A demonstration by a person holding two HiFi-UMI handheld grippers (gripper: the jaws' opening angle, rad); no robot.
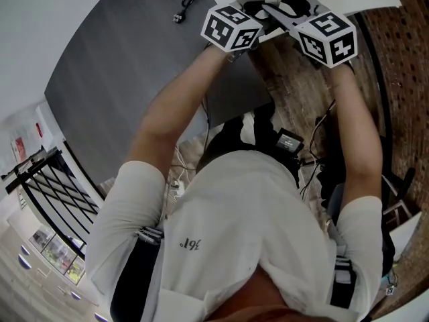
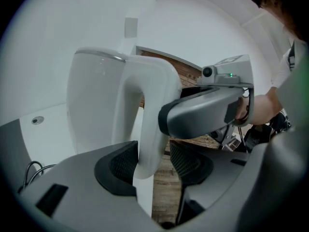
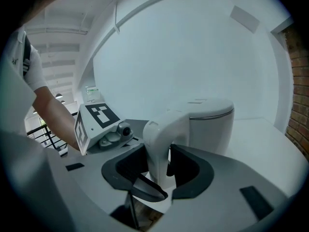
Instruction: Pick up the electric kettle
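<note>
A white counter (image 3: 270, 144) runs along a plain white wall (image 3: 193, 57). On the counter stands the white electric kettle (image 2: 91, 100), upright with its lid on. Its big curved handle (image 2: 149, 105) sticks out toward the person.

Both grippers are at that handle. The left gripper (image 2: 154, 164) has the handle between its jaws. One pad (image 2: 120, 166) looks to be touching the handle, and there is a gap at the other pad, so the jaws are apart and not squeezing. The right gripper (image 3: 159, 166) comes from the other side. Its jaws are apart too, with the handle between them and a thin dark gap beside it.

From above, both arms reach out to the counter over a grey mat (image 1: 127, 66) and a wood floor (image 1: 301, 92).
</note>
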